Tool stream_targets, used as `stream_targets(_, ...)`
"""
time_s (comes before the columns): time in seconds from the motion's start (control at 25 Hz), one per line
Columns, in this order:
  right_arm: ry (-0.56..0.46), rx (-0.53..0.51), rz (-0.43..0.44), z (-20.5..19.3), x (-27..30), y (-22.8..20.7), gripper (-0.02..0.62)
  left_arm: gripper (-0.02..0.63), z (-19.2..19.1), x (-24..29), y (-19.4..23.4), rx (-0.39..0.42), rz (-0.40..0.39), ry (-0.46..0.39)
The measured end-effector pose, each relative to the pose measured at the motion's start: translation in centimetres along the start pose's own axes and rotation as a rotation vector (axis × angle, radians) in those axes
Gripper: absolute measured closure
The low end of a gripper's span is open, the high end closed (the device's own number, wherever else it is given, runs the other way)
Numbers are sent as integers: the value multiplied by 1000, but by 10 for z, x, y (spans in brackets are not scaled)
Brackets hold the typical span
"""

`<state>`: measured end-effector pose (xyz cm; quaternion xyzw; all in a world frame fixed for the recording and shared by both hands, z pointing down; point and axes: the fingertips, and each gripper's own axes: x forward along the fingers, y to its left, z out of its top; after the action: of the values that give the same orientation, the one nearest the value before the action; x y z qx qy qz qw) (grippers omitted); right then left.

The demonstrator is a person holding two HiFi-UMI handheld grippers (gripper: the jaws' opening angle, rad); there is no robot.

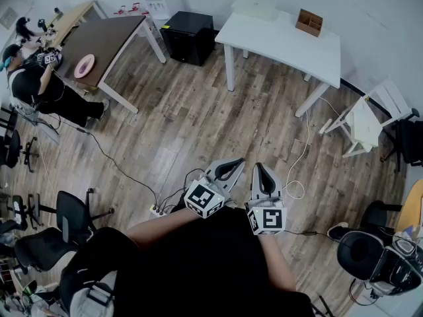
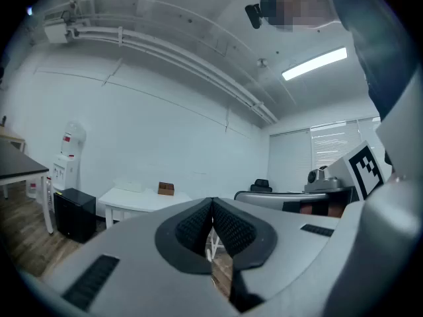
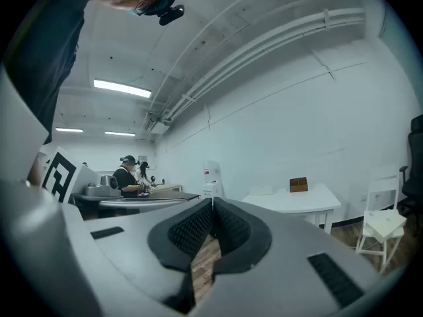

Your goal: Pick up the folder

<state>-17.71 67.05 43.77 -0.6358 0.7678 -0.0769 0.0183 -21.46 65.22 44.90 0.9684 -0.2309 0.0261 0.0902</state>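
Well short of the white bench (image 1: 284,45), the left tongs (image 1: 232,166) and the right tongs (image 1: 263,172) are both clenched on nothing, and the pale folder (image 1: 254,8) seemingly lying on that bench near a wooden box (image 1: 309,22) could be shoved off if they arrive unopened.

On the white table (image 1: 291,48) by the far wall, a folder (image 1: 254,8) lies at the far left corner and a wooden box (image 1: 309,22) stands on the far edge, towards the right. A cabinet (image 1: 188,37) sits just left of the table and a chair (image 1: 367,121) off its right end. Further left, a second table (image 1: 112,35) carries a ring-shaped roll (image 1: 84,65) at its near left corner.
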Motion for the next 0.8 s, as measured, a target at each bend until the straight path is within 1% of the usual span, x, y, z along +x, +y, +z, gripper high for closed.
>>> stream_targets(0.16, -2, -8, 0, -7, -2, -2, 561, 592, -6, 0, -4, 4, 7, -1)
stream_targets(0.32, -14, 68, 4, -12, -3, -11, 560, 592, -14, 1, -2, -4, 10, 12)
stream_targets(0.44, -19, 80, -8, -13, -3, -21, 558, 592, -17, 7, 3, -15, 11, 25)
stream_targets(0.64, -6, 116, -26, -19, 11, -41, 558, 592, -20, 33, 15, -33, -20, 44)
stream_targets(0.8, 17, 105, -57, -27, 30, -67, 558, 592, -25, 70, 31, -54, -48, 42)
